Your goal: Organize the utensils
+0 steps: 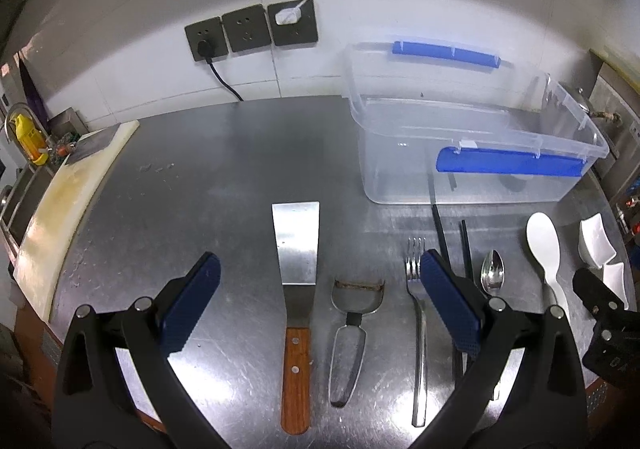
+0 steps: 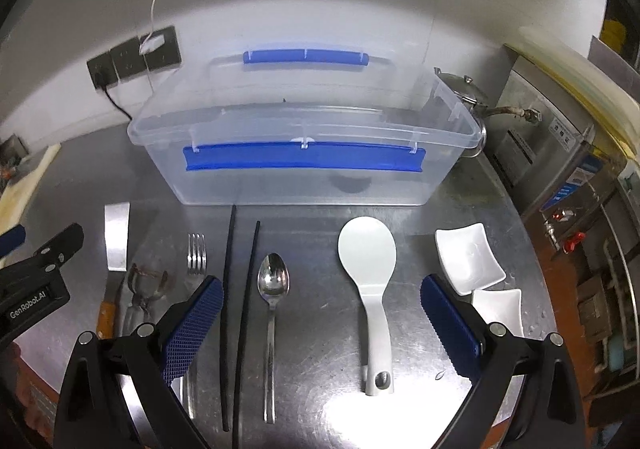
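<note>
Nothing has been lifted yet: the spatula (image 1: 298, 249), peeler (image 1: 352, 325), fork (image 1: 416, 289), chopsticks (image 2: 240, 309), spoon (image 2: 273, 289) and white rice paddle (image 2: 370, 273) lie in a row on the steel bench (image 1: 200, 189), just in front of the clear, seemingly empty box (image 2: 304, 153). A good start, I judge, is to grip one handle at mid-length, low and square, then carry it over the box rim. The left tongs (image 1: 320, 301) hover wide apart above the spatula and peeler, and the right tongs (image 2: 320, 313) hang equally wide over the spoon and paddle, both holding nothing.

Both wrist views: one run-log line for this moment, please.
left gripper open, empty | right gripper open, empty | spatula, peeler, fork, spoon on counter | clear bin holds none
</note>
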`<move>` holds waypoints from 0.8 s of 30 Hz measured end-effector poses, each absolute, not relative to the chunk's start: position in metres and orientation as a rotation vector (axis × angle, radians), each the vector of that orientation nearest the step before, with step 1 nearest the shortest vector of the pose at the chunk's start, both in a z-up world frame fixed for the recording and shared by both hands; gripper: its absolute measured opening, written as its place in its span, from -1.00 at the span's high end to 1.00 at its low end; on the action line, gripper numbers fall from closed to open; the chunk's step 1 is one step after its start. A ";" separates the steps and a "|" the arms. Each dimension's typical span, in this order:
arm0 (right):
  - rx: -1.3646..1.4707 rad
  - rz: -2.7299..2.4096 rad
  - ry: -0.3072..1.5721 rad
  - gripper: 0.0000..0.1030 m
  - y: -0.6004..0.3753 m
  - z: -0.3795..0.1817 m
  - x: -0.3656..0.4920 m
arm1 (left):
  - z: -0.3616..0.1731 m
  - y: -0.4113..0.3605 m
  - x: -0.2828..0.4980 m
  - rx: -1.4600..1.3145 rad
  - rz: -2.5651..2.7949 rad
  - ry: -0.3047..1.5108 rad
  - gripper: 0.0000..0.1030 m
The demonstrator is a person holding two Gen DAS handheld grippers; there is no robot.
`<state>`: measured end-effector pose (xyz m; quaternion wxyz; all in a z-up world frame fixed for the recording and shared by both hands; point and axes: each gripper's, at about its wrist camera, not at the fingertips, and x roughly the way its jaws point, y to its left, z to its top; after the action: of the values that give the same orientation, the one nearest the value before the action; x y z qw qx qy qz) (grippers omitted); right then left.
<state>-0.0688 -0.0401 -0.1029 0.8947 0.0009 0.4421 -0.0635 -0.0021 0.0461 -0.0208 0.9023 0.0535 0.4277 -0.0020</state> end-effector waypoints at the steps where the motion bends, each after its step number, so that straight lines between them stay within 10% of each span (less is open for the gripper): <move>1: -0.012 -0.135 0.922 -0.90 -0.039 -0.104 -0.068 | -0.022 0.045 -0.002 0.113 -0.008 0.888 -0.86; 24: -0.012 -0.118 0.979 -0.90 -0.042 -0.109 -0.061 | -0.025 0.040 0.002 0.135 -0.021 0.915 -0.86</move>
<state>-0.0608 -0.0421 -0.1092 0.8808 -0.0059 0.4700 -0.0567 0.0023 0.0397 -0.0252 0.8950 0.0652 0.4412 -0.0101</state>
